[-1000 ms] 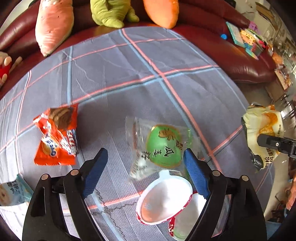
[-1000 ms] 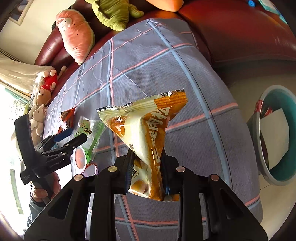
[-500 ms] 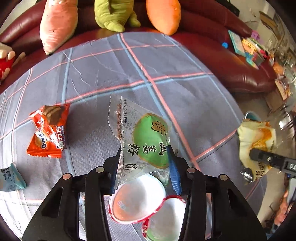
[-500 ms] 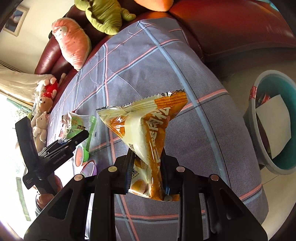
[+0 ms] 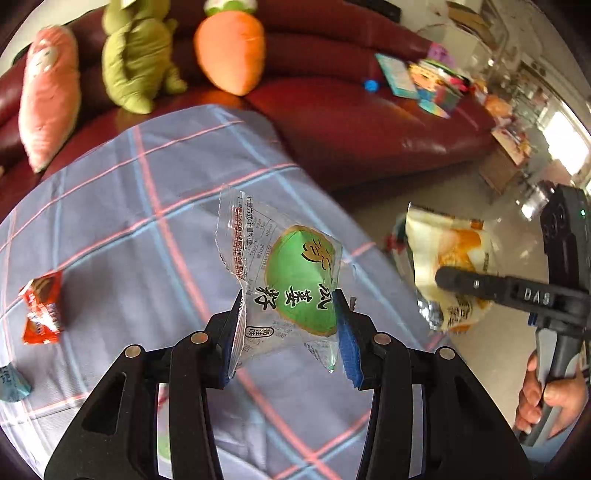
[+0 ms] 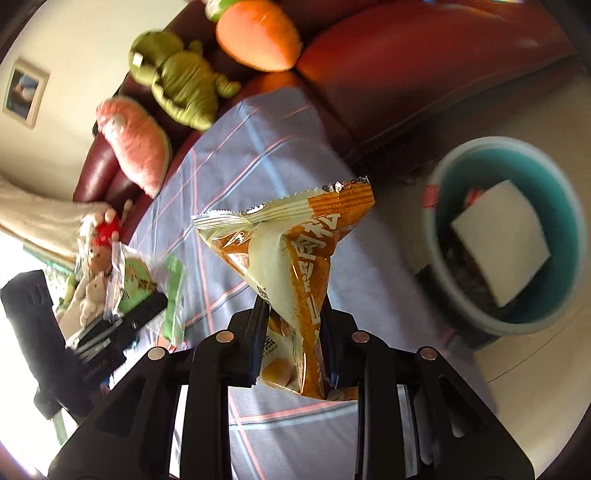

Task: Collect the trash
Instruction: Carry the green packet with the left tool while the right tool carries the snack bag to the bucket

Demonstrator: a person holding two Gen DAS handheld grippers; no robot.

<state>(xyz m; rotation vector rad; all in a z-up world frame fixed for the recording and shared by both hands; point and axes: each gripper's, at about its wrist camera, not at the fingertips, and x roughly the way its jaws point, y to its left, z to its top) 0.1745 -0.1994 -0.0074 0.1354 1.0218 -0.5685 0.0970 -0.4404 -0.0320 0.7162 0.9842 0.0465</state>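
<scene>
- Left wrist view: the left gripper [image 5: 290, 328] is clenching a crinkly clear plastic wrapper with a green oval label [image 5: 291, 280] between its 2 blue pads, lifted above the grey plaid tablecloth [image 5: 122, 229]. A glossy orange-red snack packet [image 5: 42, 308] is lying flat on the cloth at the left. The right gripper [image 5: 448, 277] is pinching a shiny yellow-and-orange foil snack bag [image 5: 447, 254], with a hand [image 5: 546, 398] gripping its handle.
- Right wrist view: that foil bag, with its serrated top edge, is standing upright in the jaws. A round teal plastic bin [image 6: 506, 232] holding a white sheet is sitting on the floor at the right, beside the dark red leather sofa [image 6: 406, 70] with its soft carrot-shaped orange plush [image 6: 258, 35].
</scene>
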